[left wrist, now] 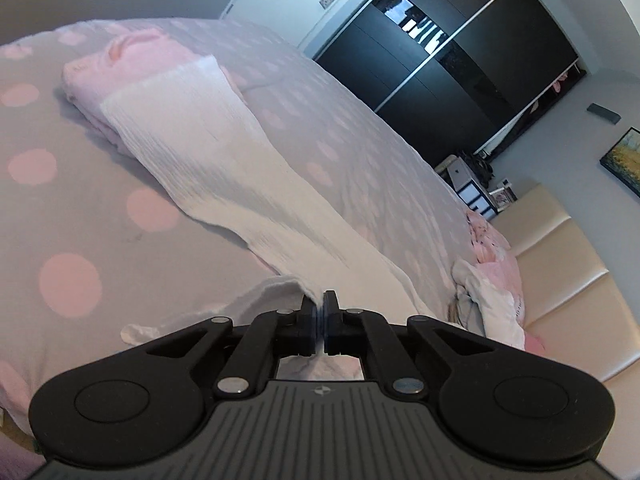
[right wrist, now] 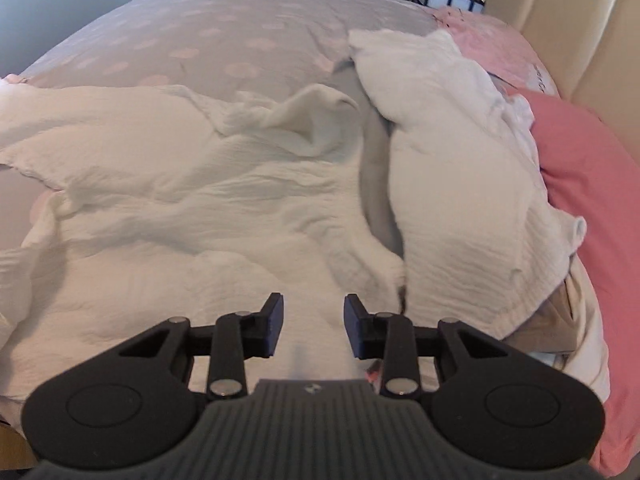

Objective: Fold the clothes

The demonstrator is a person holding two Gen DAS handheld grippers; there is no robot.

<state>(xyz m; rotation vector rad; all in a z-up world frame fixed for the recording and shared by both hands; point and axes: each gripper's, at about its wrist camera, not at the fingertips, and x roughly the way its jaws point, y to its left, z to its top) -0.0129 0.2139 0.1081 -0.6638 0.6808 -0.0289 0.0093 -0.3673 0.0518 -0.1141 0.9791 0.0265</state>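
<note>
On the dotted bedspread (left wrist: 72, 208), far left, a pink garment (left wrist: 132, 60) sits already folded, so 1 piece looks done. Beside it the white garment (left wrist: 224, 160) stretches in a long band toward the left gripper (left wrist: 320, 304), whose fingers are pinched together on its edge (a firm hold, by the look). Over to the right, that white garment (right wrist: 180, 208) lies rumpled and spread, no crease set yet, and the right gripper (right wrist: 314, 320) hovers just over it, fingers apart and holding nothing. Further right, a second white heap (right wrist: 460, 168) waits unfolded against the pink pillow (right wrist: 580, 184). Plenty left, I'd say.
</note>
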